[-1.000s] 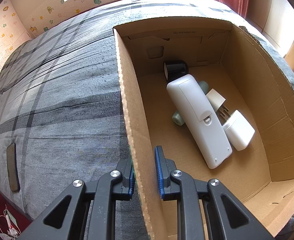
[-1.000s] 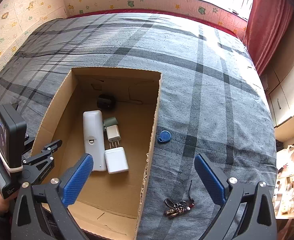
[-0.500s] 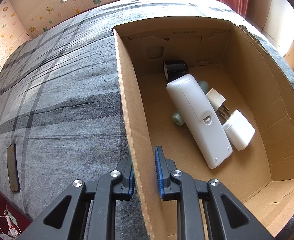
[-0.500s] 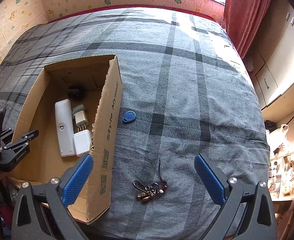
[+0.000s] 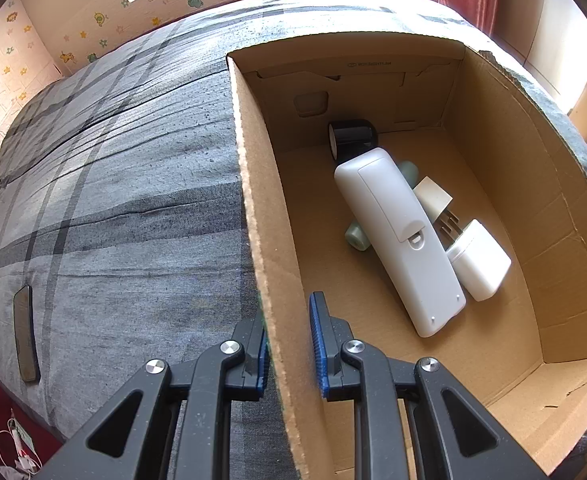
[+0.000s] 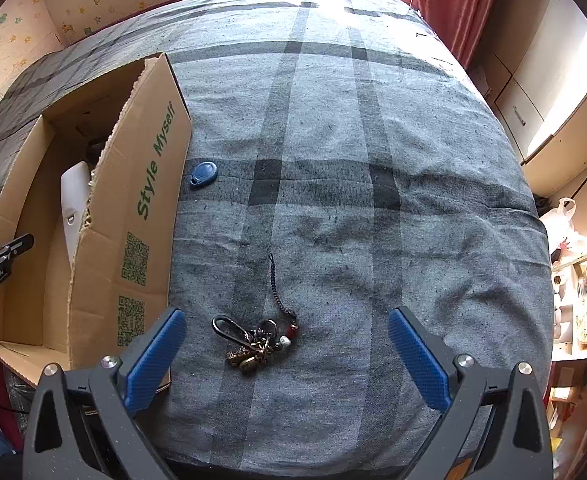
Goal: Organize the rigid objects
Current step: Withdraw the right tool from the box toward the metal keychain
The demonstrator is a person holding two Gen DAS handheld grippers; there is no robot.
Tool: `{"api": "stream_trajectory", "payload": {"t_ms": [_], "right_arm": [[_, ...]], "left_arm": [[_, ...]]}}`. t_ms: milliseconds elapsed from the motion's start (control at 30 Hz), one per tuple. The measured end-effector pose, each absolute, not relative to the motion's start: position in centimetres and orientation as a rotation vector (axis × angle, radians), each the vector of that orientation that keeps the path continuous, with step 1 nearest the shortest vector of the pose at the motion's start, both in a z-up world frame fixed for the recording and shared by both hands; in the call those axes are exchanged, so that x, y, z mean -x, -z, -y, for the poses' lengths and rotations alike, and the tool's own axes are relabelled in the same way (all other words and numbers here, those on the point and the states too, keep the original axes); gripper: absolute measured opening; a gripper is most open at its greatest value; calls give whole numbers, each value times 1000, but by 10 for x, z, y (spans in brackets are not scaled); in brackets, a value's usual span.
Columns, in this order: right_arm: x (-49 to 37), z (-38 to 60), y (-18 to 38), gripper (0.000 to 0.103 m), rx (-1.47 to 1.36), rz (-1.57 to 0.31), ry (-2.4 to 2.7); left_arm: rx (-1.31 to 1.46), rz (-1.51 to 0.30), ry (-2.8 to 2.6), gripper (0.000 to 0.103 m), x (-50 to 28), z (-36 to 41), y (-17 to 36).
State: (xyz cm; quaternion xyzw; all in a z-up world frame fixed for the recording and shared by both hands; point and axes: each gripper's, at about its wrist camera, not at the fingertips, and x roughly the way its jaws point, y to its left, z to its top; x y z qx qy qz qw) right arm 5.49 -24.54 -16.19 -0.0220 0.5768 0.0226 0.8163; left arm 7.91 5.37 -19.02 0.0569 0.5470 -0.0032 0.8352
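Nearest me, my left gripper (image 5: pixel 289 340) is clenched on the near side wall of the open brown cardboard box (image 5: pixel 261 216), one blue pad inside the wall and one outside against the grey plaid bedspread (image 5: pixel 113 184). My right gripper (image 6: pixel 287 354) hangs released, its two blue pads spread wide over the one bunch of metal keys on a black beaded cord (image 6: pixel 253 340), which lies on the bedspread between them and touches neither.

One flat dark oblong object (image 5: pixel 25 332) lies near the bed's edge, left of the box in the left wrist view; I cannot tell what it is.

Inside the box I count five things in a loose pile: one long white remote control lying back-up (image 5: pixel 397 236), one white rounded charger block (image 5: pixel 479 260) at its right, one cream plug adapter with metal prongs (image 5: pixel 433 196) just beyond that, one pale green cylinder (image 5: pixel 357 234) poking out from under the remote, and one black drum-shaped object (image 5: pixel 351 138) at the far wall.

Farther out on the bedspread, one blue teardrop key fob (image 6: pixel 203 174) lies just beside the box's printed outer wall, well apart from the keys.
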Motion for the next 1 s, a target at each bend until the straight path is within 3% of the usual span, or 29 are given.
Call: {"api": "stream_trajectory", "payload": {"t_ms": [900, 1000], "right_arm": [[-57, 238, 237, 101, 19, -1324, -68], [-63, 236, 240, 88, 16, -1326, -82]], "left_arm": [[-127, -1158, 6, 19, -78, -53, 190], [-127, -1160, 6, 19, -78, -53, 190]]}}
